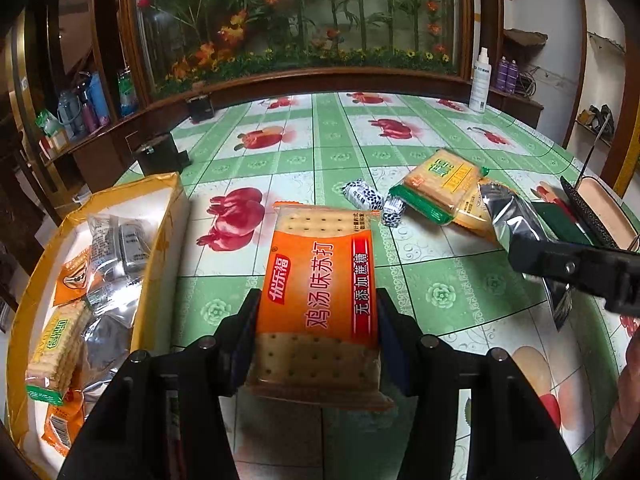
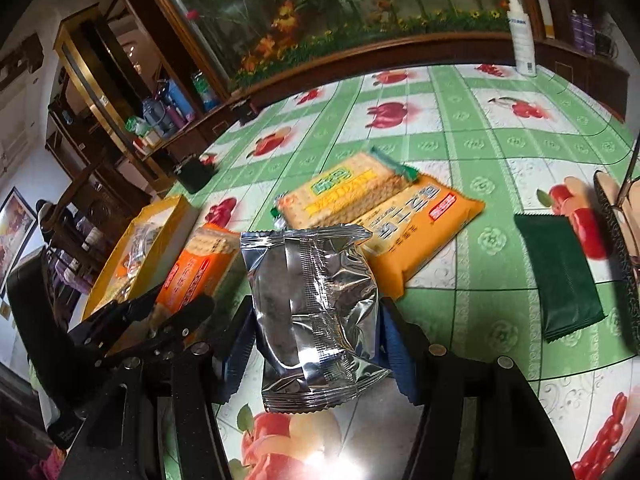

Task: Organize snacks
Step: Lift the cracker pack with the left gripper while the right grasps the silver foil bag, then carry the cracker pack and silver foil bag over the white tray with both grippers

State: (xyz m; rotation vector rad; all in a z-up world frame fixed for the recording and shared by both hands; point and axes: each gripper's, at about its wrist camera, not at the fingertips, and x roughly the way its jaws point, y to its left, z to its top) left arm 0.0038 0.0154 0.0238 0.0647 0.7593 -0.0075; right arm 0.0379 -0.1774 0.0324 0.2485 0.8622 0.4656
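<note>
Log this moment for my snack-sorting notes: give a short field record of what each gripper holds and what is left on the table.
left gripper: jaws shut on orange cracker pack
right gripper: jaws shut on silver foil pack
yellow box: left of the table, several packs inside
loose on tablecloth: green-edged cracker pack, orange-yellow pack, dark green pack, two small patterned candies
</note>
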